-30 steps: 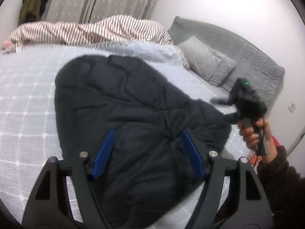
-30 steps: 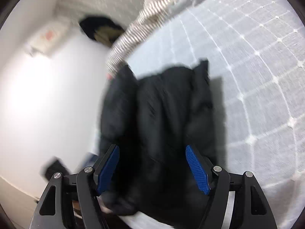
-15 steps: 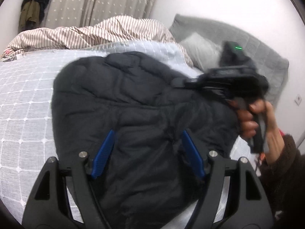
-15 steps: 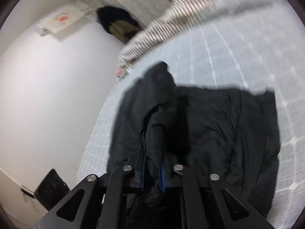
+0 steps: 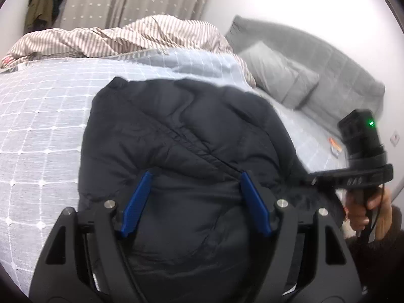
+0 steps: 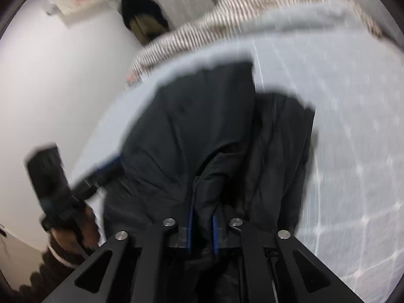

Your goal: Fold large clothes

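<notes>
Between the right claw's (image 6: 202, 224) blue pads, a thick fold of the black puffer jacket (image 5: 181, 151) is now pinched tight. A second ago those jaws were wide apart over the cloth, so the grab has been made. That claw has also swung back out to the jacket's near right corner, after reaching over the middle half a second back. The left claw (image 5: 197, 202) hangs over the near part of the jacket with its jaws spread wide, holding nothing, much as it was a second ago. Ahead of both claws the jacket lies bunched on the grey grid-patterned bedspread (image 5: 43, 126), with a striped duvet (image 5: 121, 35) heaped beyond it. My guess is that a fold is just getting under way, one edge in hand and nothing laid flat yet. As for writing, I can read none: a white unit (image 6: 75, 2) high on the wall shows a reddish mark, too blurred to make out. No brand shows on the jacket.
</notes>
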### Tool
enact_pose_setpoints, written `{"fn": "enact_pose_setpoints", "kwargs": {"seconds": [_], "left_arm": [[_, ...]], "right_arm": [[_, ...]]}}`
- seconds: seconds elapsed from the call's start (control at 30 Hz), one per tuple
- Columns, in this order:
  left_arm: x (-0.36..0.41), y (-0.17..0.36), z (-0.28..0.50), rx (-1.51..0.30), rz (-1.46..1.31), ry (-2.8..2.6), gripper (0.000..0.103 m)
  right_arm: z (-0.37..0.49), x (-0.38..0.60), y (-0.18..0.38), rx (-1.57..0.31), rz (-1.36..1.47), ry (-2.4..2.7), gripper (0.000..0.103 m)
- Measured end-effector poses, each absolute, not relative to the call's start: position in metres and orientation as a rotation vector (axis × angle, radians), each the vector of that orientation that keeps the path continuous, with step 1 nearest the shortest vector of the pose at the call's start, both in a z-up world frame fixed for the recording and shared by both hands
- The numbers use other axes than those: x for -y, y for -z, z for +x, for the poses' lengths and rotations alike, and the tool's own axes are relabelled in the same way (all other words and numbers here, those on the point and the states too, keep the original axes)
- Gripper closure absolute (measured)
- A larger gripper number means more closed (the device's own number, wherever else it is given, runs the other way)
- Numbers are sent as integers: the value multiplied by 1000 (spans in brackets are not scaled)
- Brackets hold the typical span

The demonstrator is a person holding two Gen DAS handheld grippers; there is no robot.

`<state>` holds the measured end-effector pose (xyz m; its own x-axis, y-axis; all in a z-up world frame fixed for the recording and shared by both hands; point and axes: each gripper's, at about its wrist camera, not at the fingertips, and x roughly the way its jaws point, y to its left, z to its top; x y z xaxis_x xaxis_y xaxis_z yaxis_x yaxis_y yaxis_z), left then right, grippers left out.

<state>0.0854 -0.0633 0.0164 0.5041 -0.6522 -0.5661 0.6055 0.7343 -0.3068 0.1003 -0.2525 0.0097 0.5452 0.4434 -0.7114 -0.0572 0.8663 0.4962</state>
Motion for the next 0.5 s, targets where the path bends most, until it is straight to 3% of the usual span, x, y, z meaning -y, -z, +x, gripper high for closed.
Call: {"fn": "enact_pose_setpoints", "kwargs": {"seconds": [0.17, 0.2, 0.23, 0.27, 0.5], "left_arm": [[74, -13, 79, -725, -12, 749, 30], [73, -13, 79, -727, -15, 750, 30], [73, -13, 79, -727, -16, 753, 30], [73, -12, 78, -727, -13, 753, 30], [74, -12, 74, -723, 2, 758, 30]], "right_arm": [[98, 273, -18, -951, 515, -316, 70], [97, 279, -26, -911, 527, -310, 52], [97, 286, -35, -862, 542, -297, 23], [99, 291, -44, -822, 555, -277, 14], [148, 293, -52, -757, 590, -148, 14]]}}
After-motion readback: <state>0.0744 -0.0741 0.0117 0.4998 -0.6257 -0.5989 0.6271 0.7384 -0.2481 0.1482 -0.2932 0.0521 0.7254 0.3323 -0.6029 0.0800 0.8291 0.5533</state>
